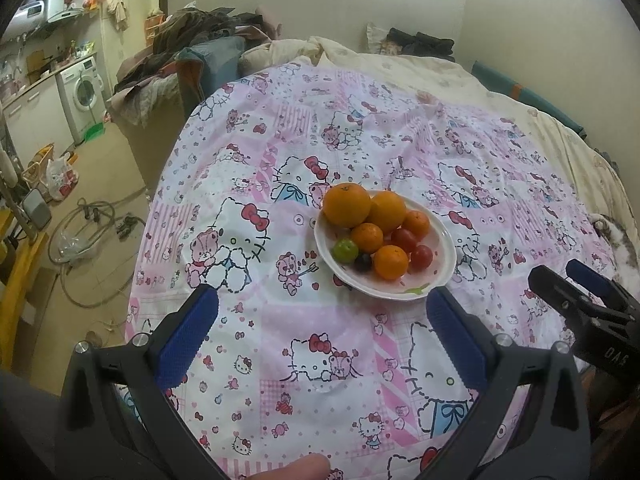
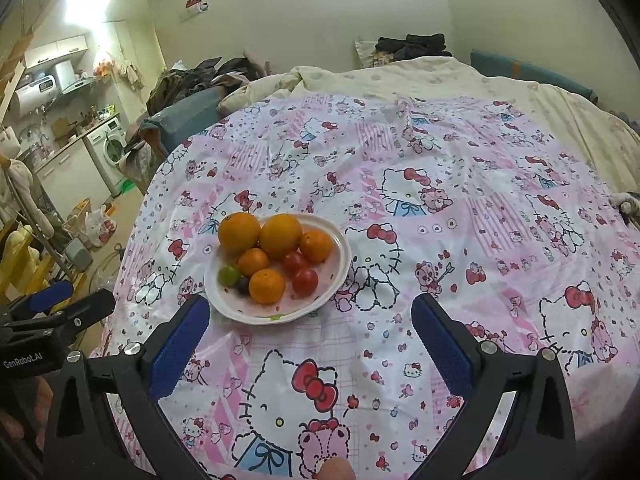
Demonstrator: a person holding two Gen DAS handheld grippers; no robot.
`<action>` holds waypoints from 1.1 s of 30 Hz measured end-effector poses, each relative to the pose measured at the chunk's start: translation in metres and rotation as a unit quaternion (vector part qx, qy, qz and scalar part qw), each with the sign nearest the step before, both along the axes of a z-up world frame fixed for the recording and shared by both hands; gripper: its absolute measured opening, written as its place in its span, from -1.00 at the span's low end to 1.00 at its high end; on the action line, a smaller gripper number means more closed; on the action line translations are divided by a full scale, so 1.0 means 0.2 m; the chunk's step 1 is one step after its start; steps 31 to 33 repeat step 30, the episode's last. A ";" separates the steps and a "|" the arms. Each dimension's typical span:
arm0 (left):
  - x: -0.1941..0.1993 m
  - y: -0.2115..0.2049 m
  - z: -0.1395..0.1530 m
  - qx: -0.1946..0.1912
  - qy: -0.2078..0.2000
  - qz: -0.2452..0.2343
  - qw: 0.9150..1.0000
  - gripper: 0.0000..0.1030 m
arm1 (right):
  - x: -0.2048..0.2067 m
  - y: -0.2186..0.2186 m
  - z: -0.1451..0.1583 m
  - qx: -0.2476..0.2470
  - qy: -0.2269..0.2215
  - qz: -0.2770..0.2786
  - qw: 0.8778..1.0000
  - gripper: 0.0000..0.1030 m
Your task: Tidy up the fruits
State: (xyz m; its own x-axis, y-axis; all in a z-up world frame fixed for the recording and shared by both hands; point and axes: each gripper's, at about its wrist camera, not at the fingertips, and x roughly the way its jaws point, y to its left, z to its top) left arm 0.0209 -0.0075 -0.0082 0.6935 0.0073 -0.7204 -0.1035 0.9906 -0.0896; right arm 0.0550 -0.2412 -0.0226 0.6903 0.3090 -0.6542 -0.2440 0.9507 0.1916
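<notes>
A white plate (image 1: 436,276) (image 2: 338,276) of fruit sits on a pink cartoon-cat cloth (image 1: 312,360) (image 2: 460,208). It holds two big oranges (image 1: 346,205) (image 2: 239,233), several small mandarins (image 1: 391,262) (image 2: 267,286), red tomatoes (image 1: 421,257) (image 2: 305,281), a green fruit (image 1: 345,250) (image 2: 228,275) and a dark grape (image 1: 363,262) (image 2: 243,286). My left gripper (image 1: 322,308) is open just short of the plate, empty. My right gripper (image 2: 310,316) is open too, with the plate ahead to its left. Each gripper shows at the edge of the other's view.
The cloth covers a bed with a cream quilt (image 1: 432,68) behind. Piled clothes (image 1: 192,36) lie at the bed's far left. The floor on the left holds hoses (image 1: 84,224), bags and a washing machine (image 1: 82,94). A cat (image 1: 618,236) lies at the right edge.
</notes>
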 end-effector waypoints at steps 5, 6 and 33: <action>0.00 0.00 0.00 0.002 0.003 -0.001 1.000 0.99 | 0.00 -0.01 0.00 -0.001 0.001 -0.001 1.000 1.00; 0.00 0.00 0.00 0.003 0.003 -0.001 1.000 0.99 | 0.00 -0.01 0.00 0.000 0.001 -0.001 1.000 1.00; 0.01 0.01 -0.03 0.006 0.008 -0.002 1.000 0.99 | 0.00 0.00 -0.01 -0.002 0.003 0.002 1.000 1.00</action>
